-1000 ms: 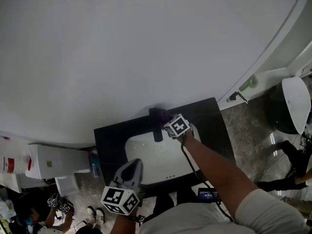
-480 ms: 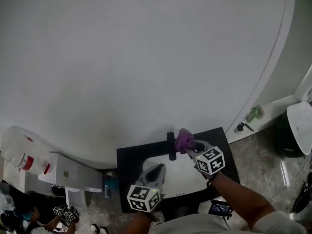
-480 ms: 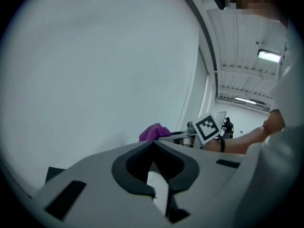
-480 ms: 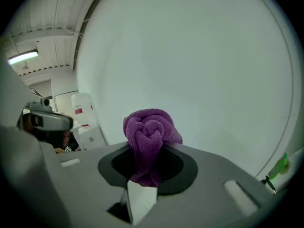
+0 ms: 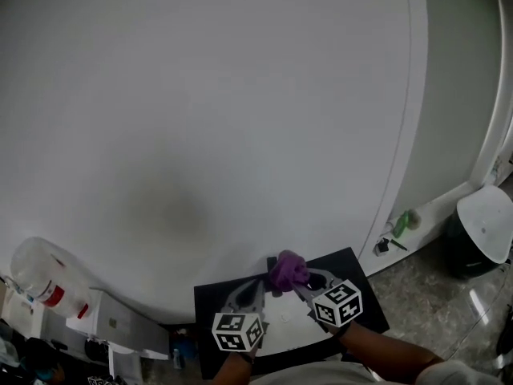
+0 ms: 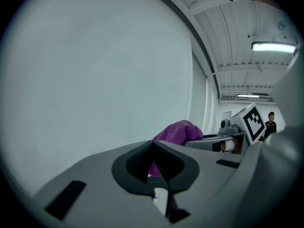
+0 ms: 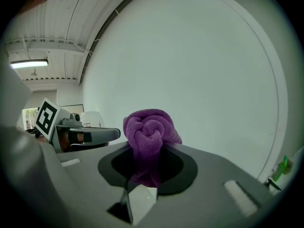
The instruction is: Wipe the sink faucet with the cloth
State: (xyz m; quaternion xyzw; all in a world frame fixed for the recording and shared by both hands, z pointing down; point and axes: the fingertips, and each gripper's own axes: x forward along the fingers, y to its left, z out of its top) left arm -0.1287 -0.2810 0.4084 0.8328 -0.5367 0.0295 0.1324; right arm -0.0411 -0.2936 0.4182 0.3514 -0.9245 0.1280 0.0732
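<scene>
The right gripper (image 7: 148, 175) stays clamped on the bunched purple cloth (image 7: 150, 129), just right of the black faucet (image 5: 266, 262). The left gripper (image 6: 160, 169), jaws together and empty, has drawn in close at the cloth's left.

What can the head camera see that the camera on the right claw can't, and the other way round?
Only the head view shows the black counter, the sink and a water jug off to the left.

Only the right gripper view shows the ceiling with a strip light, and up close, the right claw shut on the bunched purple cloth.

Both show that cloth, the left claw next to it, and the plain white wall behind.
</scene>
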